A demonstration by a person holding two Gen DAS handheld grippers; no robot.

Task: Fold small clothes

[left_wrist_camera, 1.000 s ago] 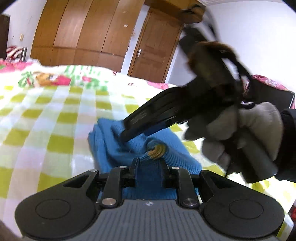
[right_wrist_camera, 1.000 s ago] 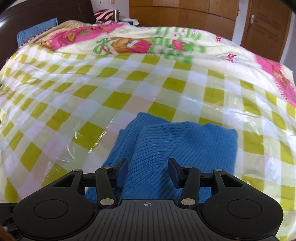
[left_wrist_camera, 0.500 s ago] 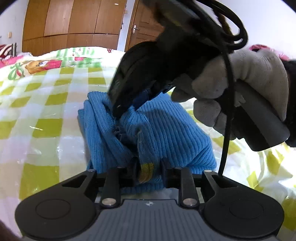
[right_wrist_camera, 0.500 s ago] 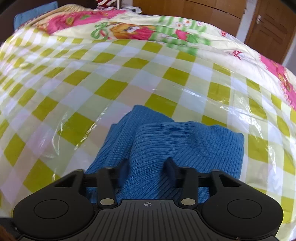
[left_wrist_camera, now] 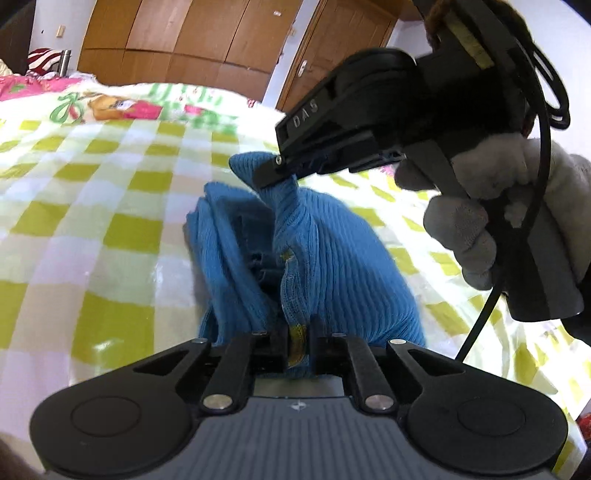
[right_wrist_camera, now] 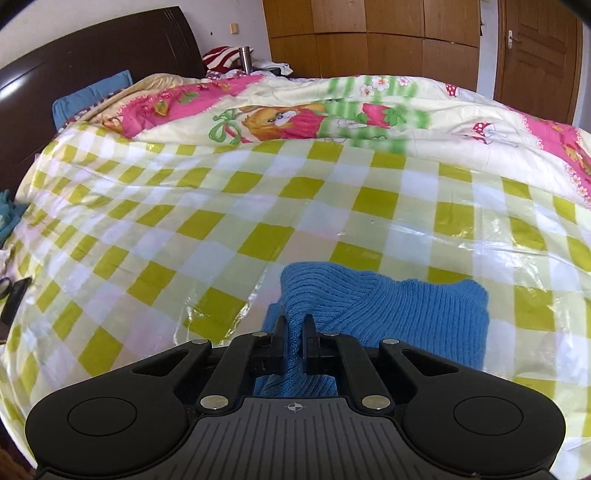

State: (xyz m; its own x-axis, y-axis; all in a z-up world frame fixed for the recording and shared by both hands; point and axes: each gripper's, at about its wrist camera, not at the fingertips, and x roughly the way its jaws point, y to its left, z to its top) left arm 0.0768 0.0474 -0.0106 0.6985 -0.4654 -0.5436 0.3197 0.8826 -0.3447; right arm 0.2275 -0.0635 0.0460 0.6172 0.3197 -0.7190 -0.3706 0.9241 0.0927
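Observation:
A blue ribbed knit garment (left_wrist_camera: 332,258) lies bunched on the checked bed cover (left_wrist_camera: 92,229). My left gripper (left_wrist_camera: 299,336) is closing, and its pads pinch the near edge with the yellow trim. In the right wrist view the same garment (right_wrist_camera: 406,314) shows a raised fold. My right gripper (right_wrist_camera: 293,332) is closing on that fold, with the cloth squeezed between its fingers. In the left wrist view the right gripper (left_wrist_camera: 269,173), held by a grey-gloved hand (left_wrist_camera: 480,206), pulls the far part of the knit up into a peak.
A shiny yellow-and-white checked sheet (right_wrist_camera: 258,221) covers the bed, with a cartoon-print quilt (right_wrist_camera: 295,114) behind it. A dark headboard (right_wrist_camera: 92,62) stands far left, wooden wardrobes (right_wrist_camera: 369,33) and a door (right_wrist_camera: 535,48) at the back. A dark flat object (right_wrist_camera: 14,295) lies at the left edge.
The right gripper's jaws went from wide apart to pinched on a fold of the blue knit and raised it into a peak. The left jaws narrowed on the yellow-trimmed edge.

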